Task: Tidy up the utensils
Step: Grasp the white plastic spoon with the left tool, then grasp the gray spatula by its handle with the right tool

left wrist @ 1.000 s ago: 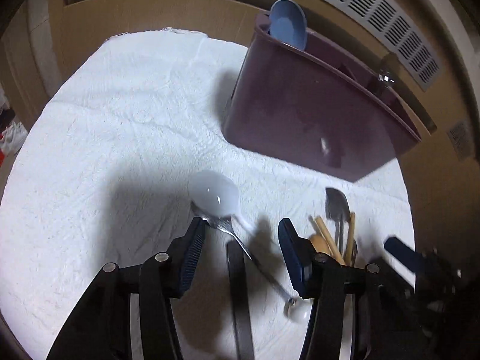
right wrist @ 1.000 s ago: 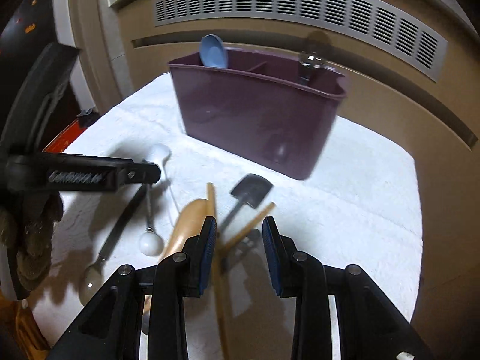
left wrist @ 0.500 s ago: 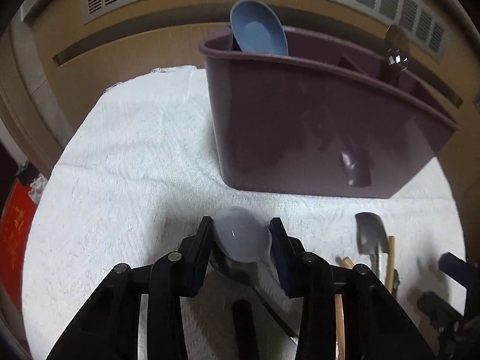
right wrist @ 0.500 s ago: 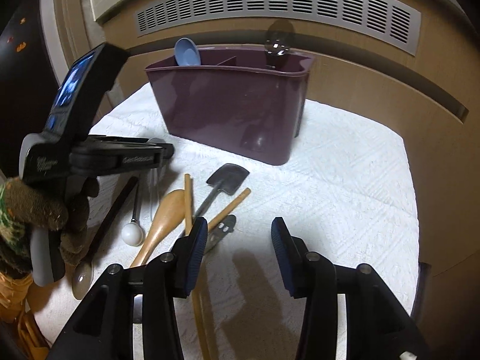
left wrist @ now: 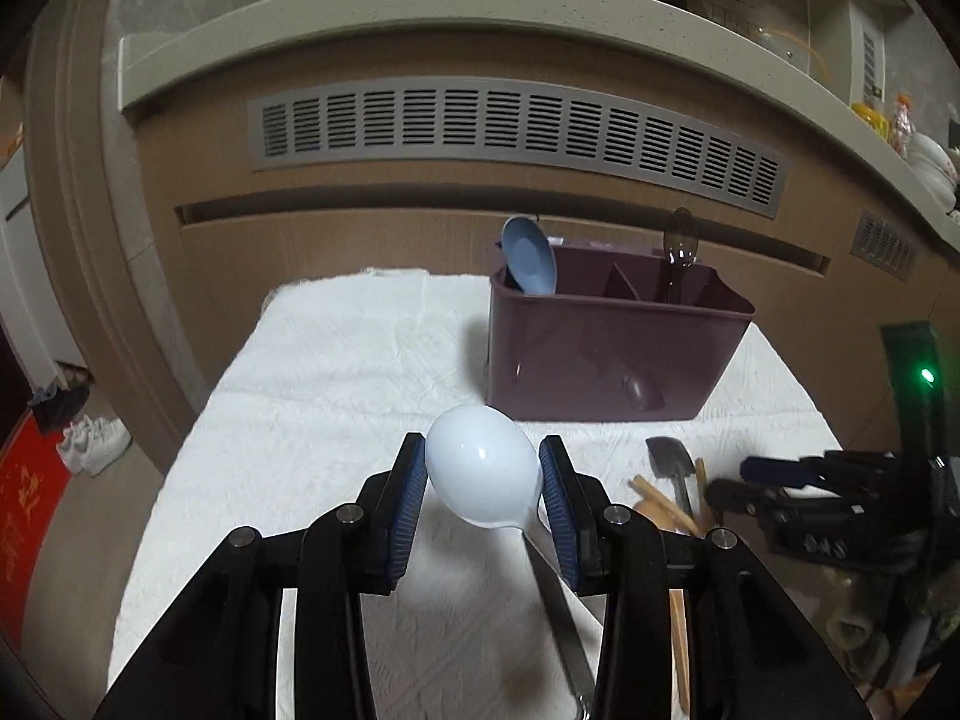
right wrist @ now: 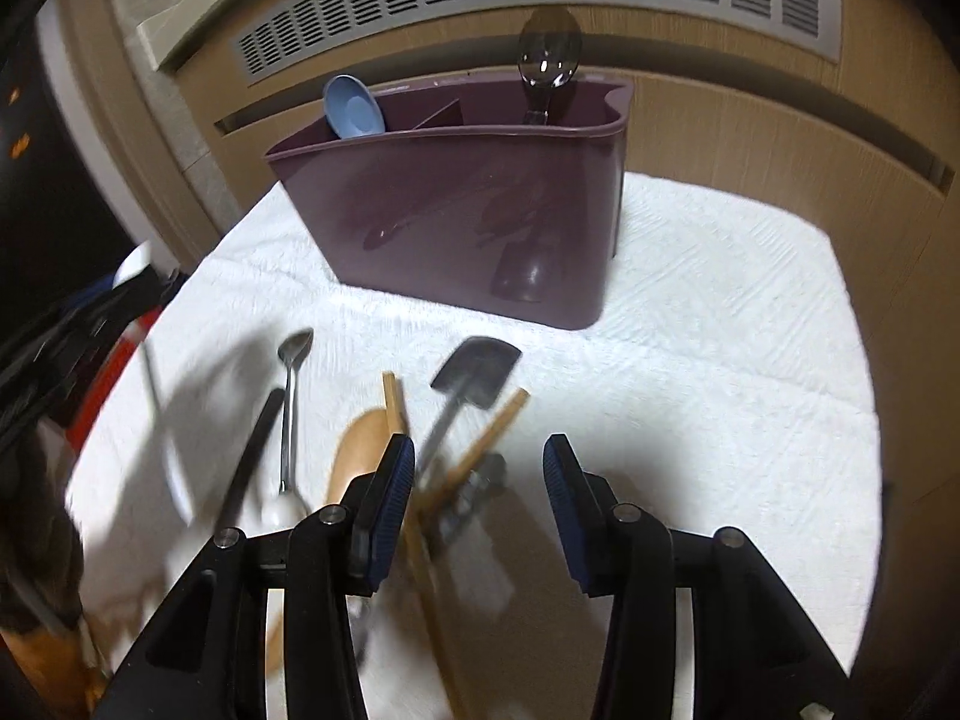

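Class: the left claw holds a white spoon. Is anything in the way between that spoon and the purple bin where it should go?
Nothing visible. The white spoon in the left claw faces the purple bin across bare white cloth.

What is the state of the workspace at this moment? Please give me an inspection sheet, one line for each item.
Surface: white textured cloth covers the table.
Job's things: purple caddy holds a blue spoon and a dark spoon; white spoon held in the air.
Clutter: grey spatula, wooden spoon, chopsticks, metal spoon and black handle lie loose on the cloth.
Grippers: left tongs shut on the white spoon; right tongs open, empty.
Cables: nothing seen.
Surroundings: wooden wall panel with grey vent; shoes on the floor.
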Demonstrator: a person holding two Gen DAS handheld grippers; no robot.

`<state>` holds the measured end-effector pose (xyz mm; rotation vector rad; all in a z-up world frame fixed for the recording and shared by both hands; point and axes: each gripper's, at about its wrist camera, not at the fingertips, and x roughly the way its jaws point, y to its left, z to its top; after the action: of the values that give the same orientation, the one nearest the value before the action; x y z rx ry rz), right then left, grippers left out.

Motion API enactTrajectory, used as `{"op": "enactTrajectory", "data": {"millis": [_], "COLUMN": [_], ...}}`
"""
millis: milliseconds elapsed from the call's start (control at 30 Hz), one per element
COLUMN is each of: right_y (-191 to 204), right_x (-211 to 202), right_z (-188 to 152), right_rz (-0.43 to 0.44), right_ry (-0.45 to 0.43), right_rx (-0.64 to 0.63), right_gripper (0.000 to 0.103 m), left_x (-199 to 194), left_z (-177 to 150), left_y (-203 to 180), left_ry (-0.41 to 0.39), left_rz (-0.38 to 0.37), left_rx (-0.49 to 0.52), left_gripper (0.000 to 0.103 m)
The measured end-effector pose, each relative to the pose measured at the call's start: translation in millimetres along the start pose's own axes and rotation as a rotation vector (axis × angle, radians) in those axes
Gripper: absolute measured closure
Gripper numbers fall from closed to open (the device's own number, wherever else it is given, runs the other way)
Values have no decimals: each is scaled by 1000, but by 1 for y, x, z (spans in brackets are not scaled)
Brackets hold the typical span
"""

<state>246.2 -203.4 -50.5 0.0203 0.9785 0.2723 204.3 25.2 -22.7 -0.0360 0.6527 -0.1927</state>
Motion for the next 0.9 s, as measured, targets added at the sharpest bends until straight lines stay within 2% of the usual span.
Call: {"op": "enactTrajectory", "data": {"millis": [267, 467, 600, 633, 667, 700, 900], "right_y": [11, 29, 44, 45, 46, 46, 48], "right_x": [38, 65, 72, 72, 71, 70, 41], "right_z": [30, 45, 45, 45, 44, 43, 26], "right_rz": [-94, -237, -286, -288, -287, -283, -186], "right_ry": [33, 74, 89, 91, 93, 91, 38], "right_rx": [147, 150, 67, 49, 35, 23, -58], "right_gripper": [60, 60, 61, 62, 69, 71, 73], "left_x": [-1, -5, -3, -3, -3, -4, -10], "left_z": [-14, -18, -18, -18, -18, -17, -17], "left_y": [22, 27, 29, 29, 29, 29, 17], "left_ry": [-6, -18, -9, -9, -8, -8, -2], "left_rz": [-24, -30, -42, -41, -40, -39, -46], "left_rx": [-33, -17, -31, -33, -34, -34, 1], "left_gripper": [64, 64, 64, 64, 64, 64, 63]}}
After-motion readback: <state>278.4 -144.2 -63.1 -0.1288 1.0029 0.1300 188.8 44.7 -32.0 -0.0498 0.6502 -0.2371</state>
